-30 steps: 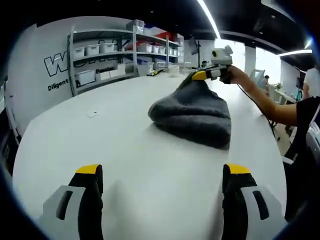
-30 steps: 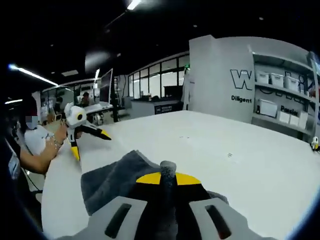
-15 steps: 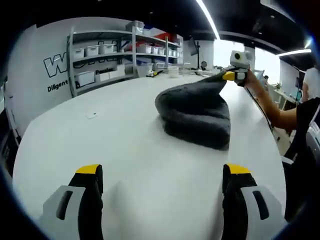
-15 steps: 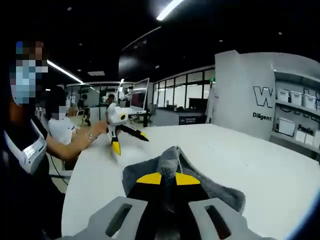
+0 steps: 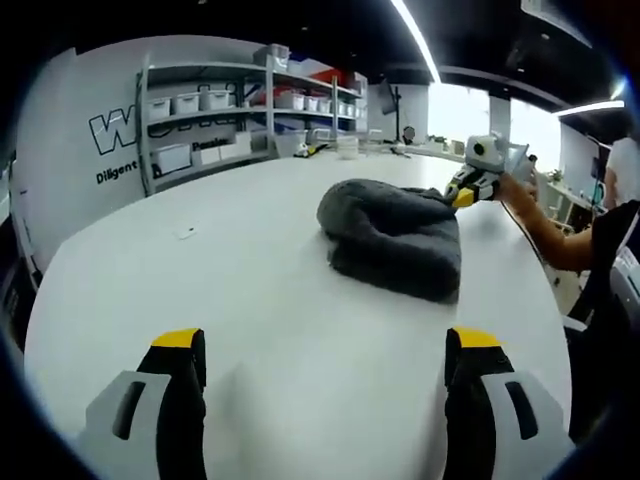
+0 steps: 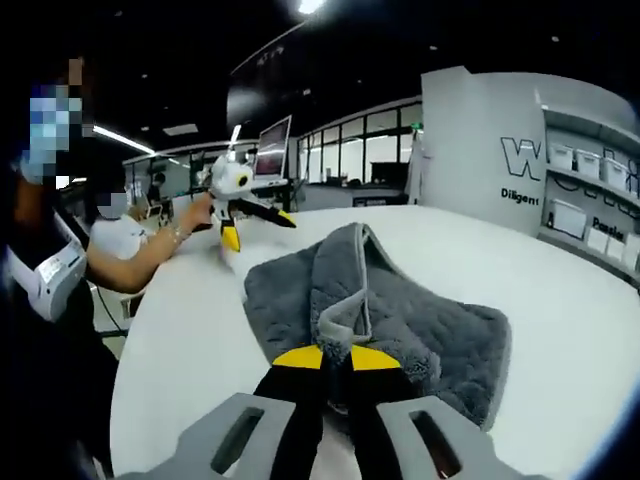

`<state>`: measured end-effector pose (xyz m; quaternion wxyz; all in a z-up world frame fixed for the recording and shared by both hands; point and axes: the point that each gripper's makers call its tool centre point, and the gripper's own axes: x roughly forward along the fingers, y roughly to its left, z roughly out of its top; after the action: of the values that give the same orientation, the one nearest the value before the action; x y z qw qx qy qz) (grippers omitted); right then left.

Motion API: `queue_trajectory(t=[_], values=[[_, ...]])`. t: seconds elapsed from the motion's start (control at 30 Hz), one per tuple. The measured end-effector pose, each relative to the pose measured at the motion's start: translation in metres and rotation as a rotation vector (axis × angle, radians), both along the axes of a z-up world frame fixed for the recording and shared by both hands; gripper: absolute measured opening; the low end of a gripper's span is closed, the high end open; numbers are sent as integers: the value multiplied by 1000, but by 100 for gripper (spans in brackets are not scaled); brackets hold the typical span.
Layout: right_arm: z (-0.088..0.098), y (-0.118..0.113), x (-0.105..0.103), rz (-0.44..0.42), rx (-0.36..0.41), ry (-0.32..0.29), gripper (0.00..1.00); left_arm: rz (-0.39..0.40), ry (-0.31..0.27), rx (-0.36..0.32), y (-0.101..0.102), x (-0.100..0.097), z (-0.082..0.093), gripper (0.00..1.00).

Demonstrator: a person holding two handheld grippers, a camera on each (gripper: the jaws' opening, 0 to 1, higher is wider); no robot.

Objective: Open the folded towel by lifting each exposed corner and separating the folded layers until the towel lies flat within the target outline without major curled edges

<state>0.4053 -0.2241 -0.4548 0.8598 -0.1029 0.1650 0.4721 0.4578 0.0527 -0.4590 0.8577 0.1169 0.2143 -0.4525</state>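
towel: grey towel (image 5: 395,235) lies on the white table (image 5: 250,300), bunched into a thick mound, well ahead of the left gripper (image 5: 325,385). Landmark for everything below.
towel, close up: in the right gripper view the towel (image 6: 400,320) is partly spread, with a raised ridge of cloth running from its far edge back to the right gripper (image 6: 335,358).
right gripper: jaws clenched on a towel corner, yellow tips pressed together with cloth pinched between them. Seen from the left gripper view it sits at the towel's far right edge (image 5: 470,183), low, near the table.
left gripper: jaws released, wide apart, nothing between them, hovering over bare table on the near side of the towel. In the right gripper view it shows beyond the towel's far edge (image 6: 240,215), in the person's hand.
outline: can't make out any target outline on the table.
done: my read is one layer is partly peeled; one corner is in hand.
left: most of it. Layers still stacked, ridge and curled edges standing, remaining corners not lifted, towel not flat.
background: shelving (image 5: 240,110) with bins well behind the towel.
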Motion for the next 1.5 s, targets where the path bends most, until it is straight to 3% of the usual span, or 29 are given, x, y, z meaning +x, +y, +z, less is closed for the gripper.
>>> queue_trajectory(t=[0.2, 0.3, 0.43, 0.53, 0.67, 0.87, 1.0, 1.17, 1.3, 1.5], values=[[-10, 2, 1, -19, -59, -11, 2, 0, 4, 0, -1, 1, -1, 98], [-10, 1, 2, -24, -84, -25, 2, -28, 15, -91, -9, -3, 11, 98], [-10, 0, 2, -30, -113, -38, 2, -30, -11, -59, -7, -3, 11, 98], [-9, 0, 3, -36, -129, -50, 2, -21, 1, -64, -5, -2, 9, 98], [-3, -1, 1, -58, -112, -61, 5, -15, -7, -65, -3, -2, 11, 98], [23, -11, 1, -147, -105, -156, 26, -10, -7, -61, -3, -1, 11, 98], [36, -21, -1, -201, -99, -179, 52, -14, -8, -66, -4, -2, 12, 98], [37, -38, -5, -259, -69, -150, 72, -16, -4, -60, -4, -2, 10, 98], [28, -58, -9, -334, -70, -114, 98, -16, -5, -73, -5, -4, 13, 98], [17, -75, -19, -391, -71, -83, 99, -10, 5, -68, -5, -2, 9, 98]])
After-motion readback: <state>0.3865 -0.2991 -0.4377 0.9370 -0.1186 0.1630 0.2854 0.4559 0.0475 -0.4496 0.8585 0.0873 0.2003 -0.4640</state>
